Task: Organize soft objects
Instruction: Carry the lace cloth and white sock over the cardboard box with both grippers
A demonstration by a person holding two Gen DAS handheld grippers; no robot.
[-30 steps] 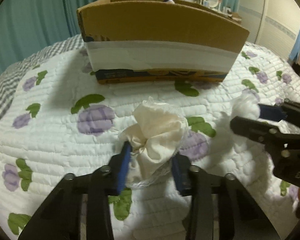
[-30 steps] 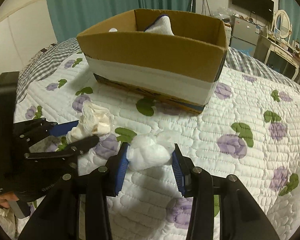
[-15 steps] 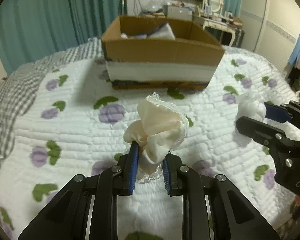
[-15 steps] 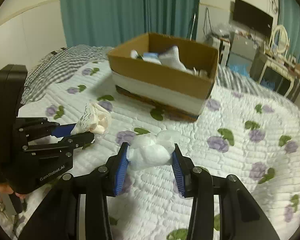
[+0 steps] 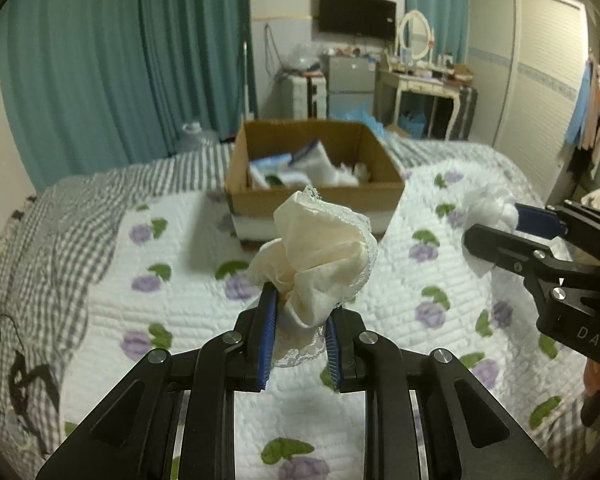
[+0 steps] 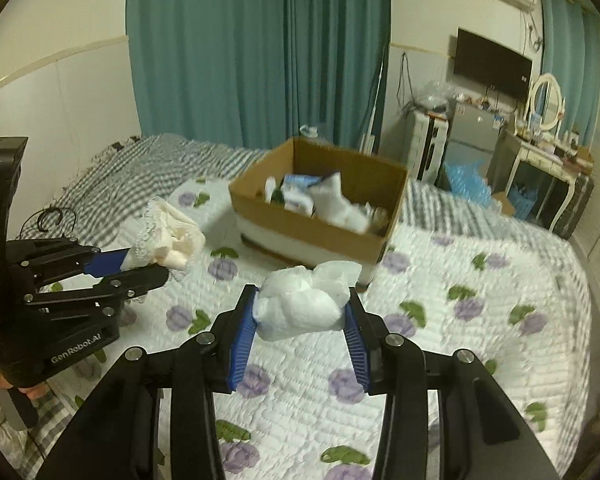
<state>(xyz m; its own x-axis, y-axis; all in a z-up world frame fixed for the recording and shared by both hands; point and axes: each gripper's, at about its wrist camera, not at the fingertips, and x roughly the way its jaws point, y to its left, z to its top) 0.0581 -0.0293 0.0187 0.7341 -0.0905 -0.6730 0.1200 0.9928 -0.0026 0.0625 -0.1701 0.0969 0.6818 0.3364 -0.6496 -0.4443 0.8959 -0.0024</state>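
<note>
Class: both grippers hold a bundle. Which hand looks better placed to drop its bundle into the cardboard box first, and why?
Probably left. The left gripper holds the cream lace cloth straight in front of the cardboard box; the right gripper with its white bundle sits off its near corner.

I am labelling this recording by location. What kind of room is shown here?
Most likely a bedroom in a home. A bed with a flowered quilt fills the foreground, a dressing table with an oval mirror stands by the far wall, and a television hangs above.
</note>
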